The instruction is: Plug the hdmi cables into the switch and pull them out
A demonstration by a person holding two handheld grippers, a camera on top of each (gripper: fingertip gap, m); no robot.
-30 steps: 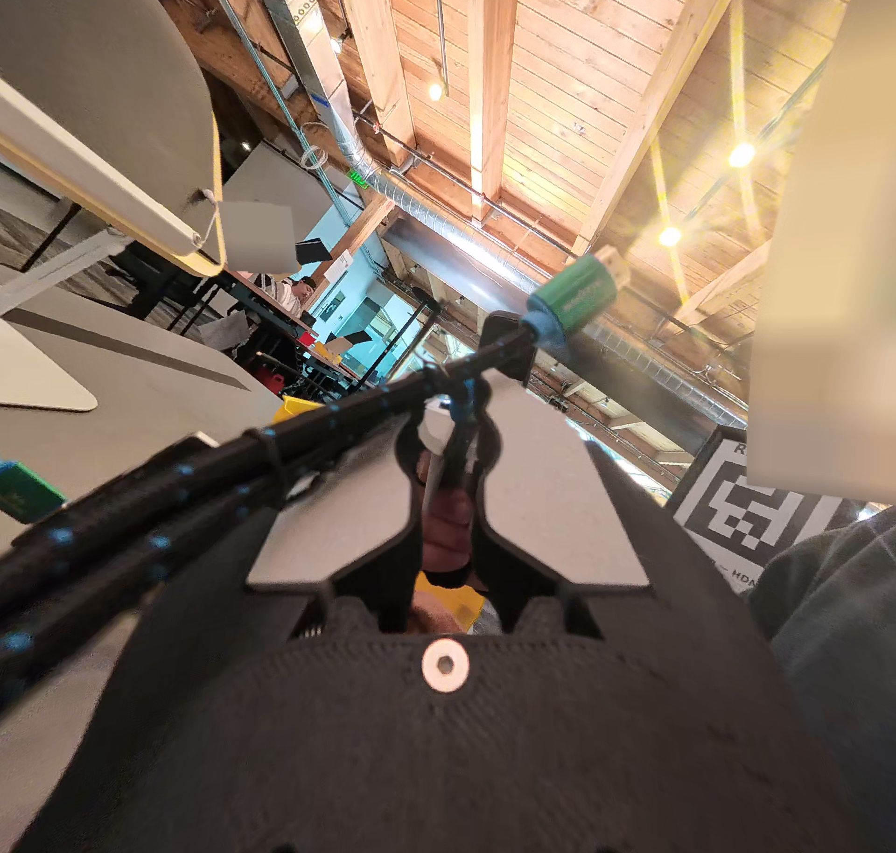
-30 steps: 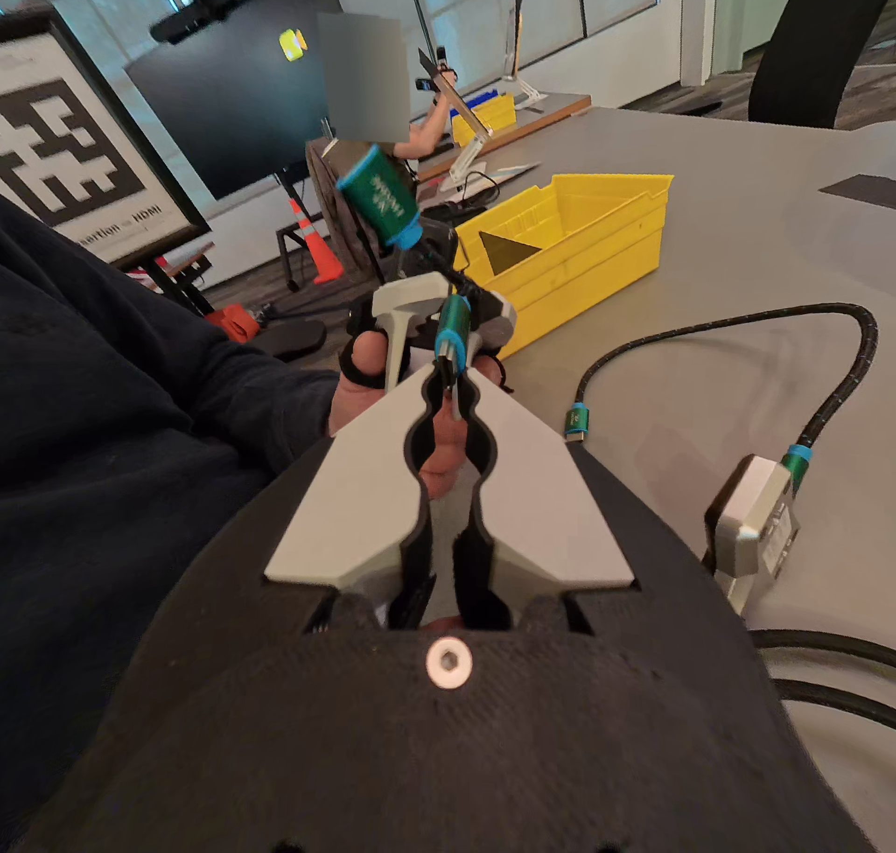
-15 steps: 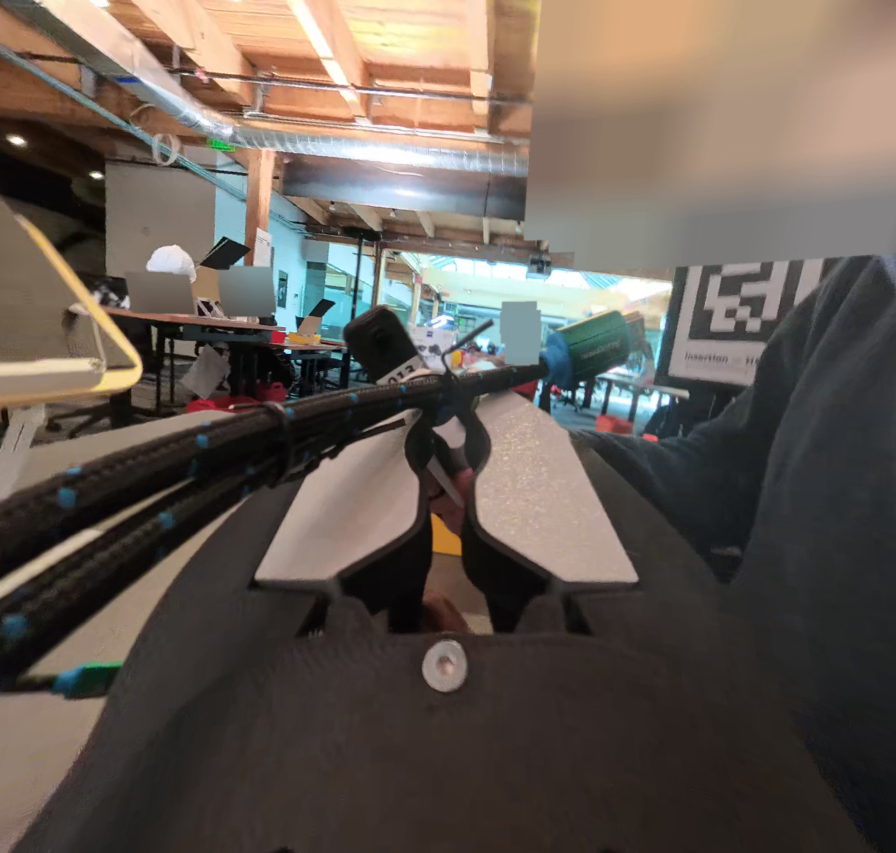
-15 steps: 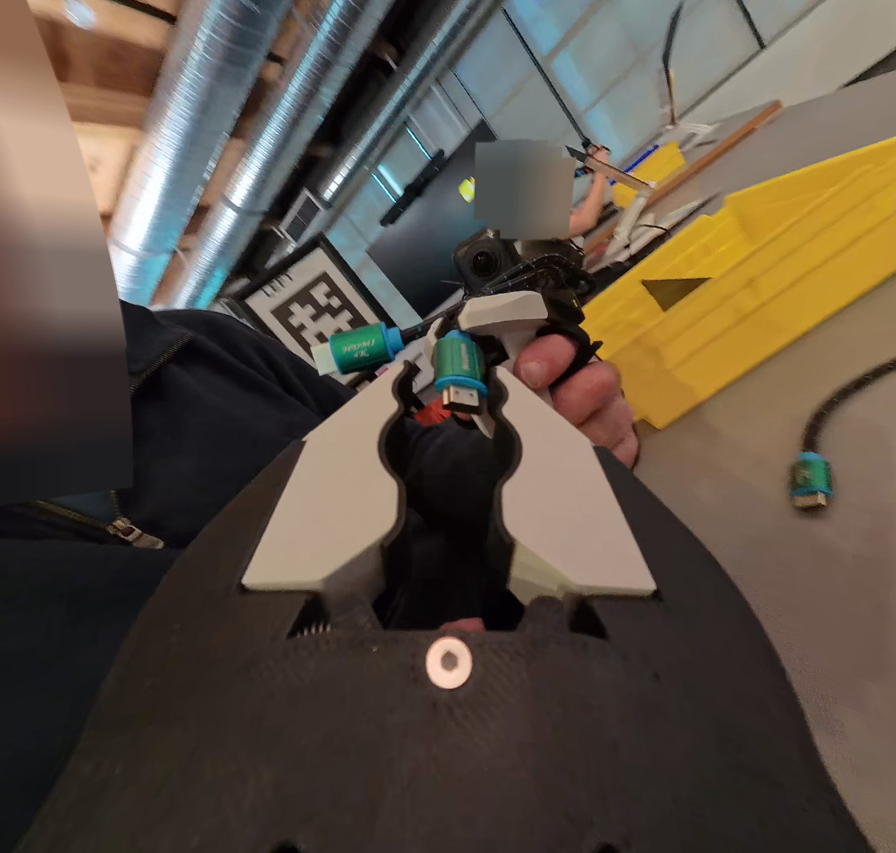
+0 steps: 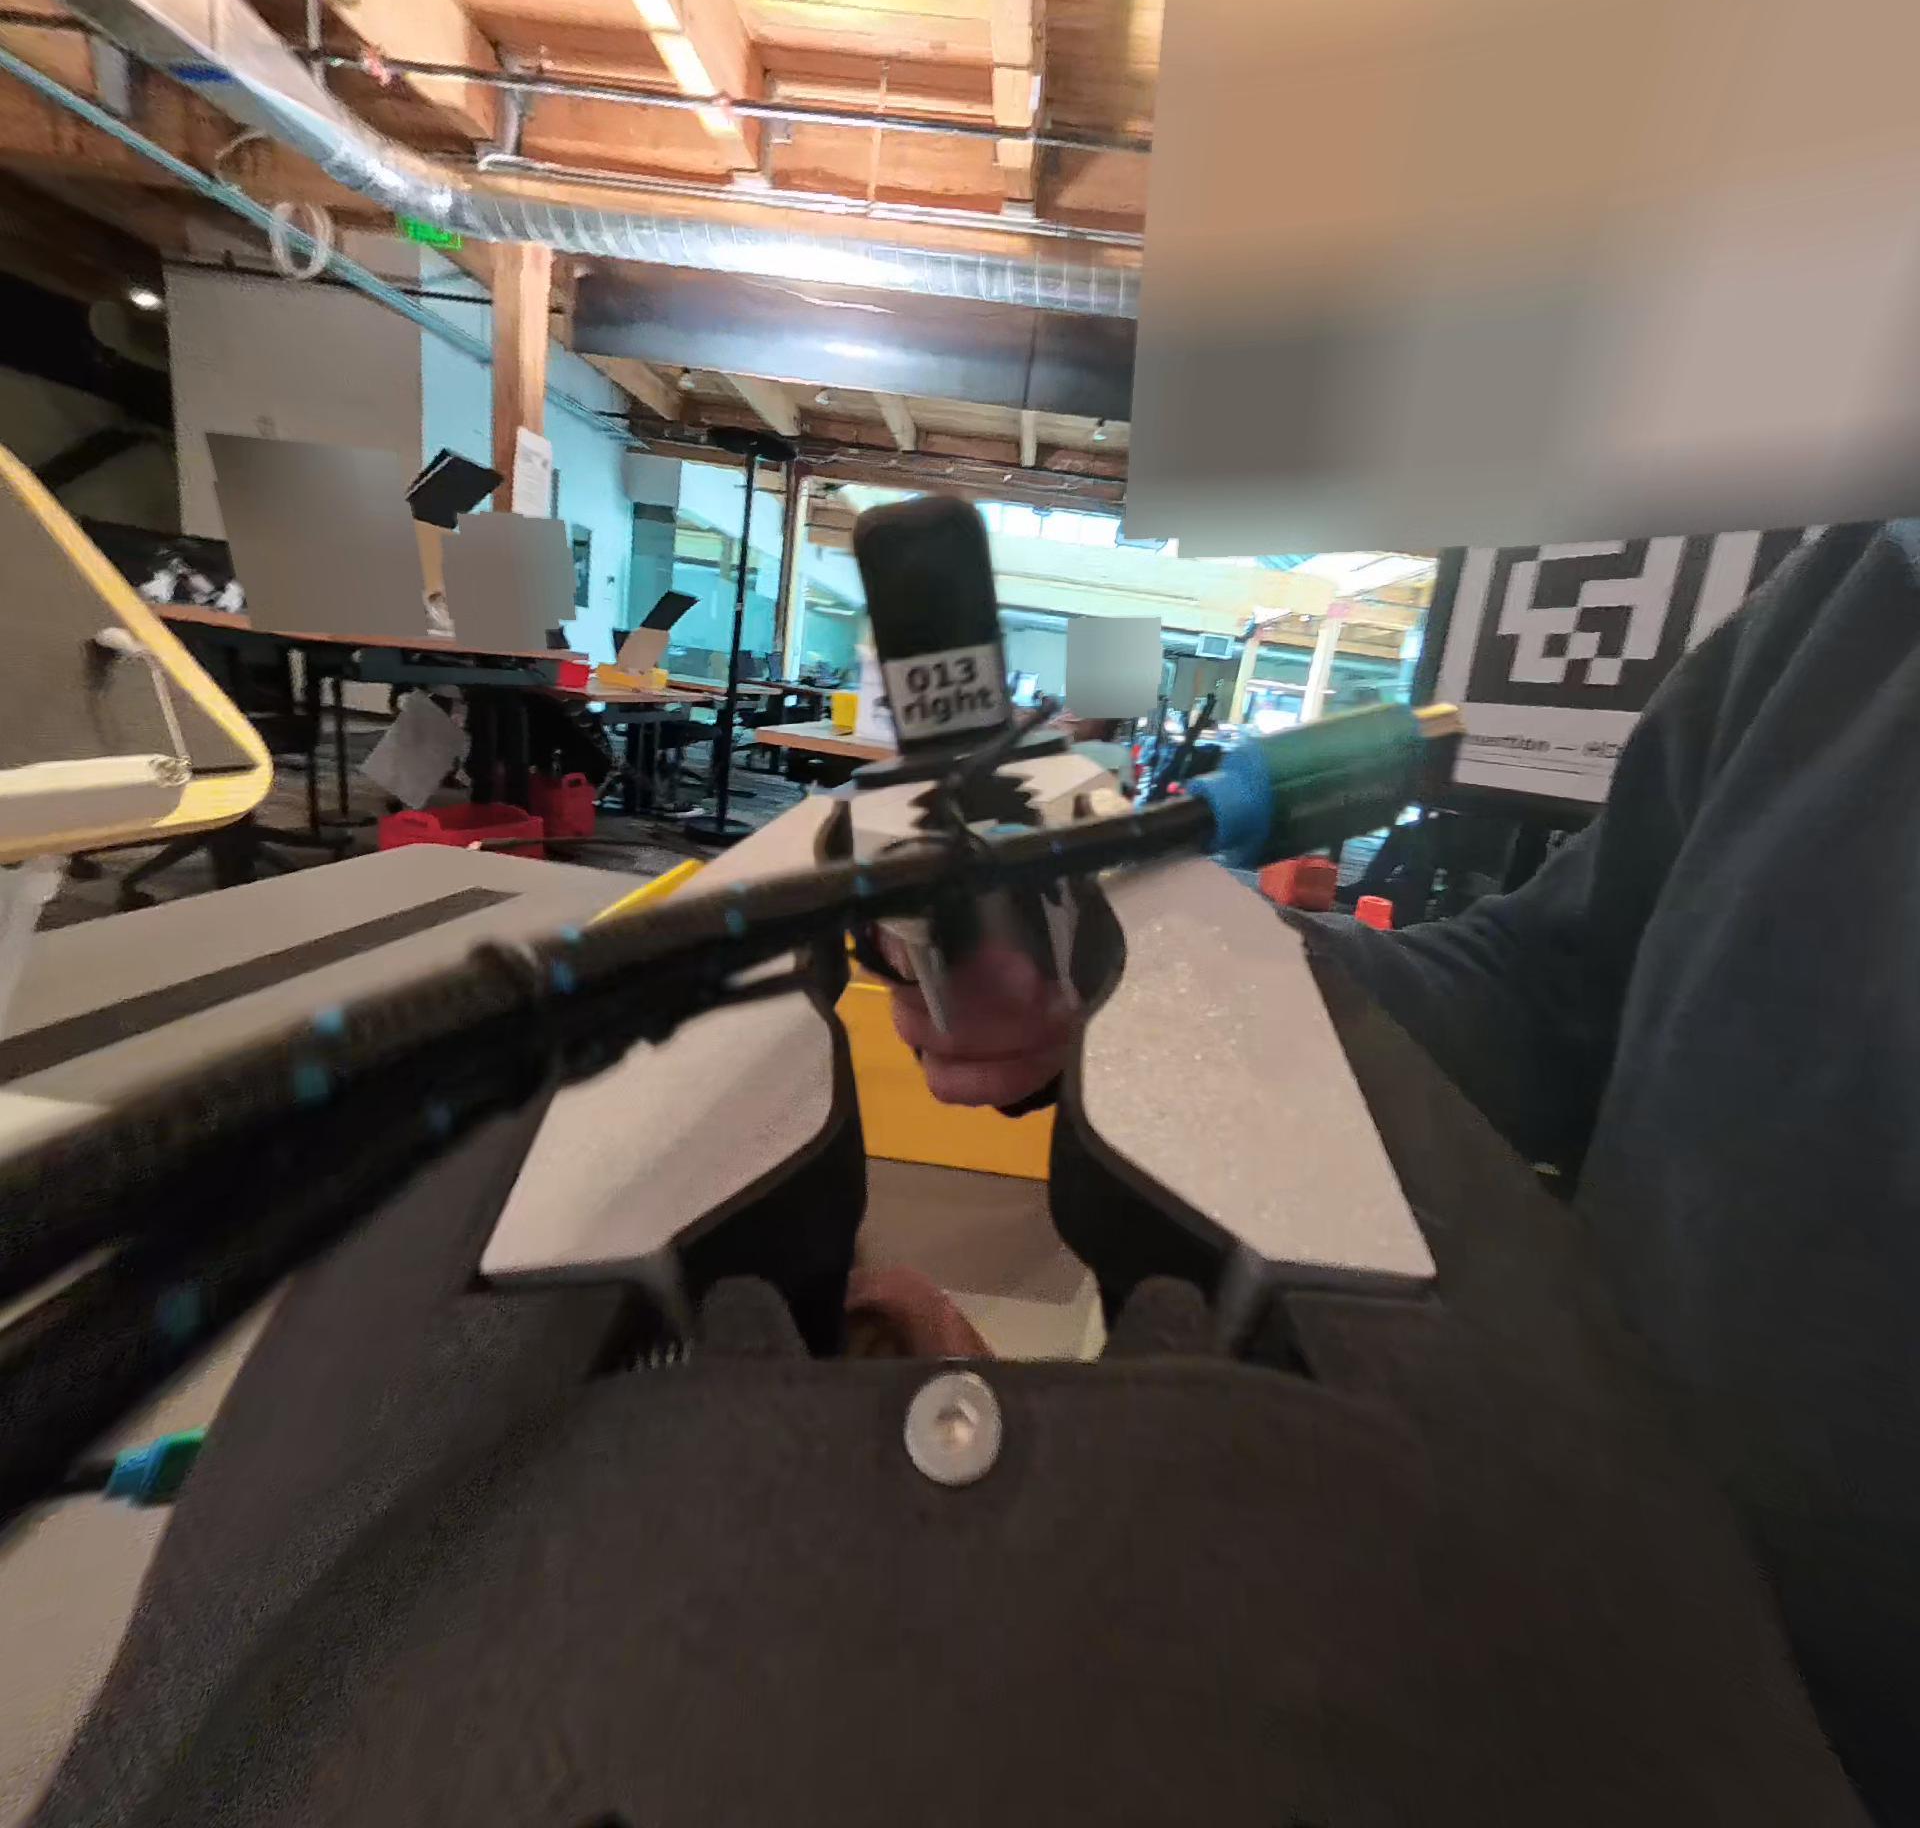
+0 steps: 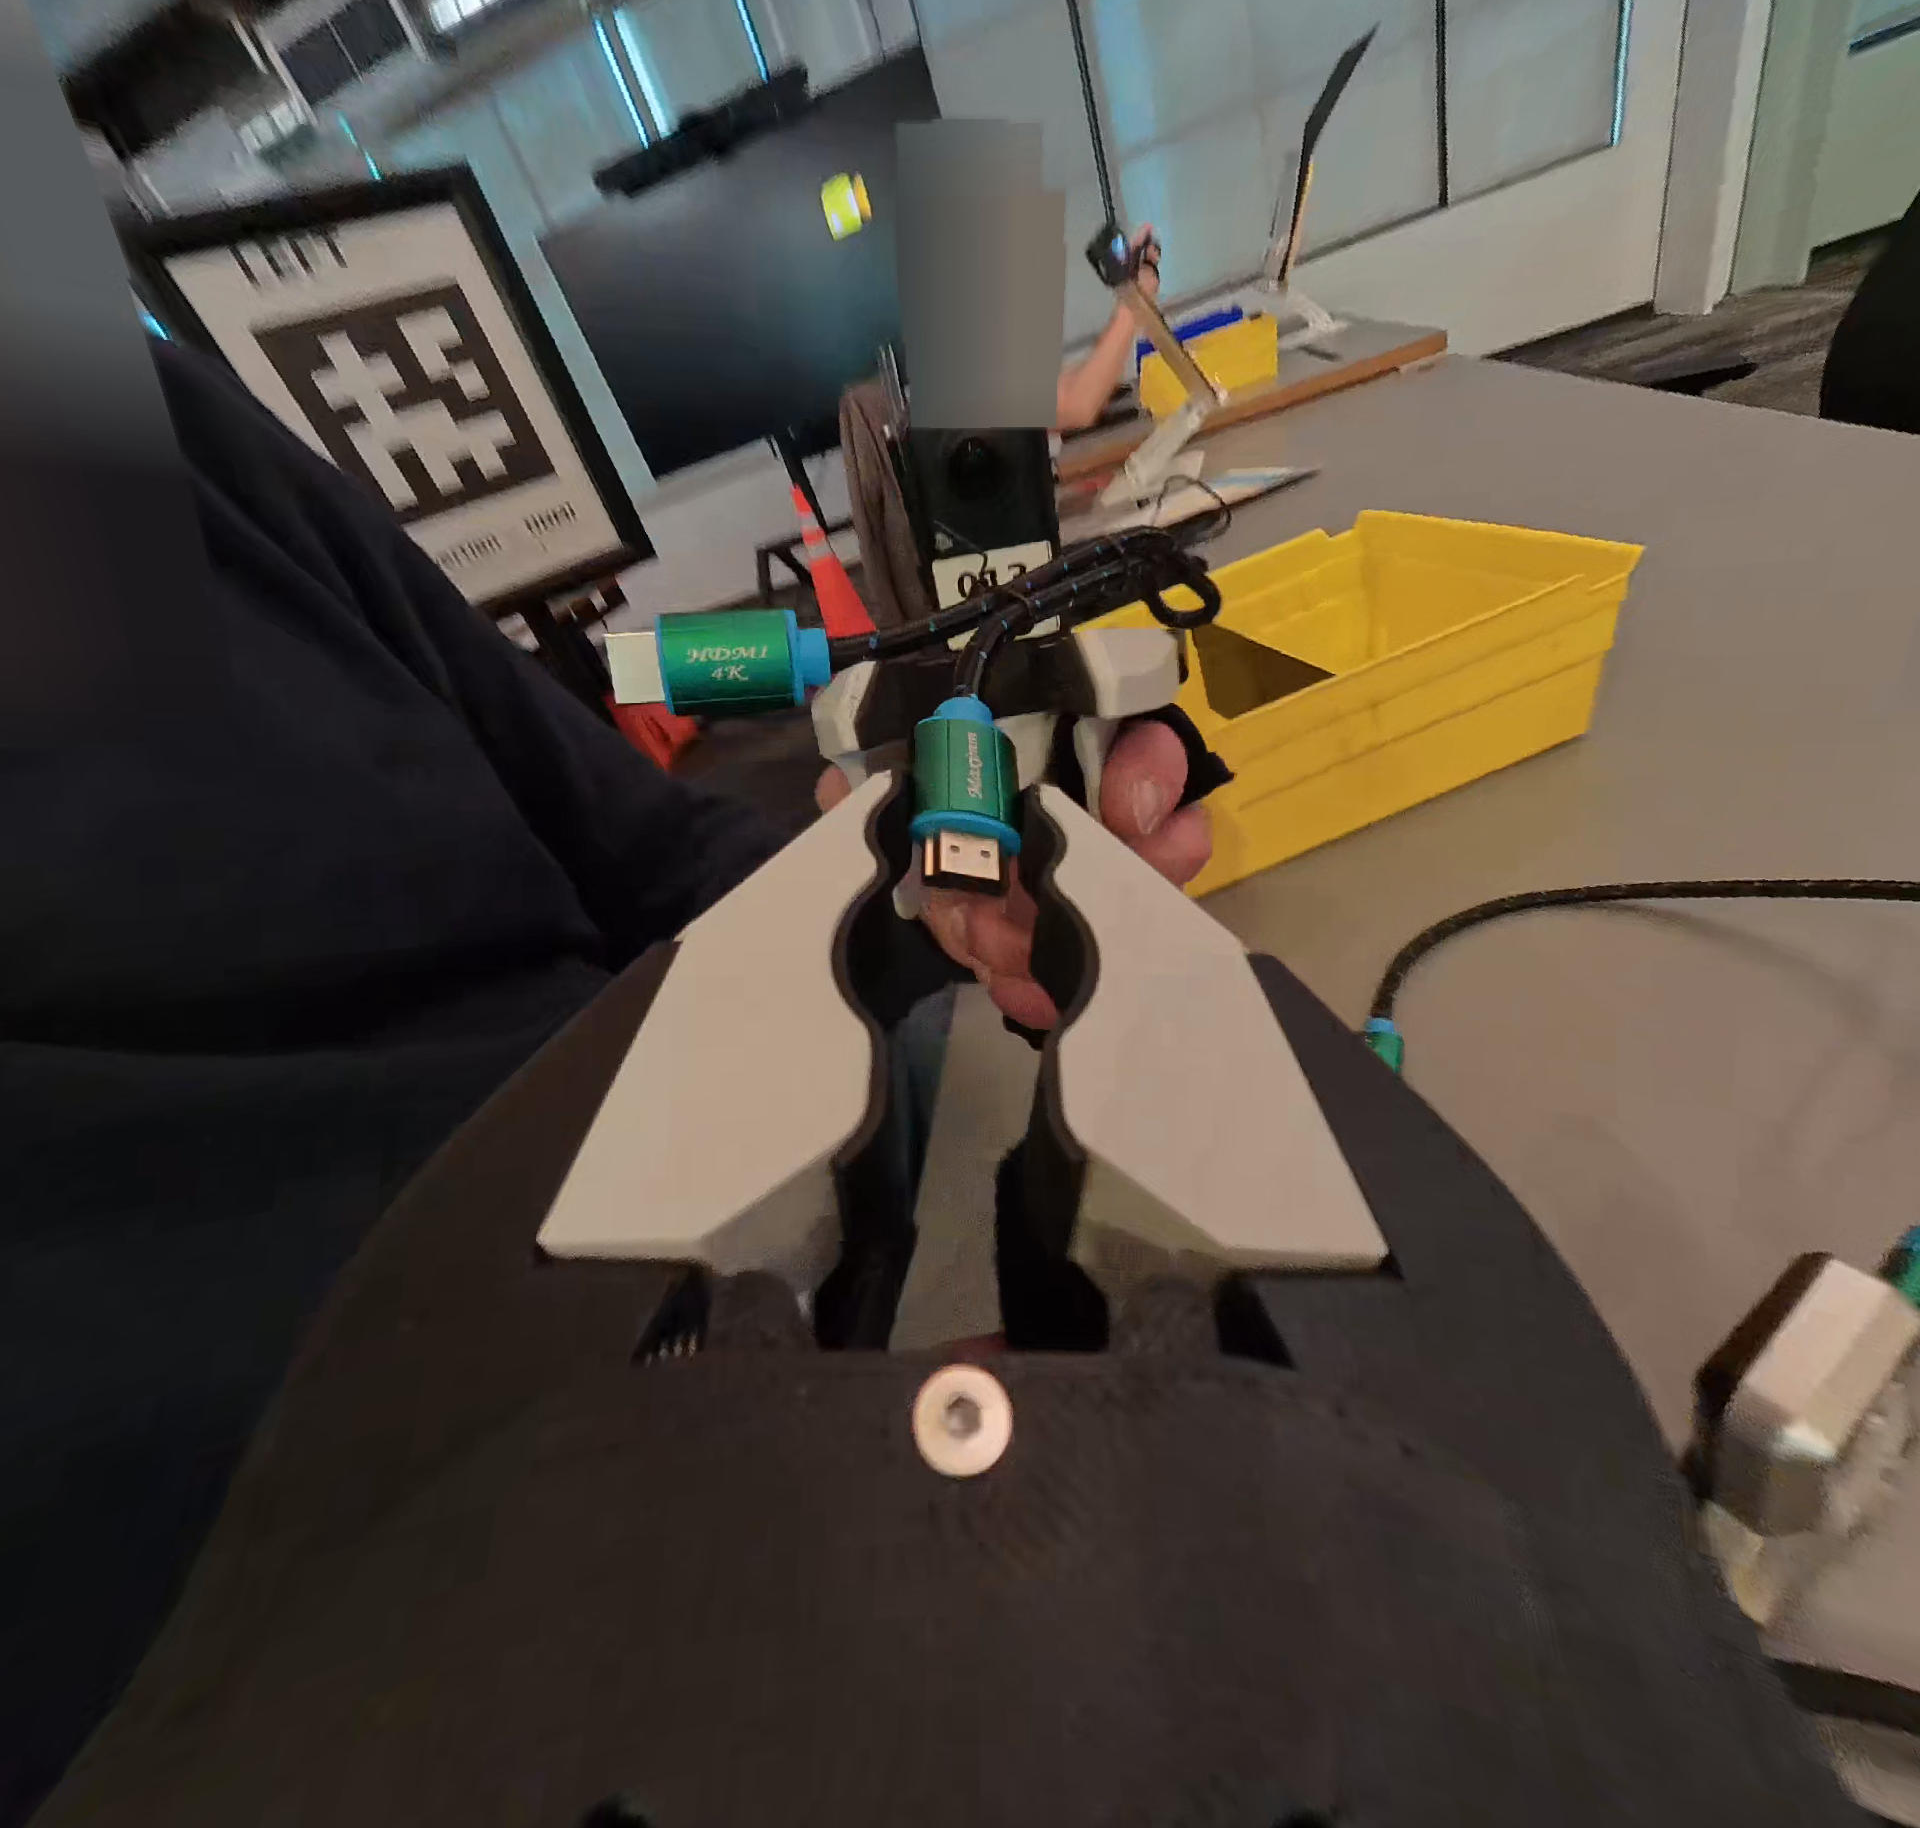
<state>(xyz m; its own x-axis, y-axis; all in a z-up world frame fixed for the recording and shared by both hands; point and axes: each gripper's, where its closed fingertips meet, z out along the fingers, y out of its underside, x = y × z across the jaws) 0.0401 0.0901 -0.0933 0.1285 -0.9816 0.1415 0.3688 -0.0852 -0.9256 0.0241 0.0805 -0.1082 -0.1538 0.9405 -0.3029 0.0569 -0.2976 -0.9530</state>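
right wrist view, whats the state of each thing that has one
right gripper: open, fingers either side of the hanging plug
left gripper: cables run across it, grip hidden
hanging plug: unplugged, pointing down
sideways plug: unplugged, in the air
third plug: unplugged, lying flat
switch: blurred, ports unreadable

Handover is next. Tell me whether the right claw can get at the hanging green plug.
Probably yes. The green plug hangs right between the open fingertips of the right claw, with nothing in between; closing should catch it.
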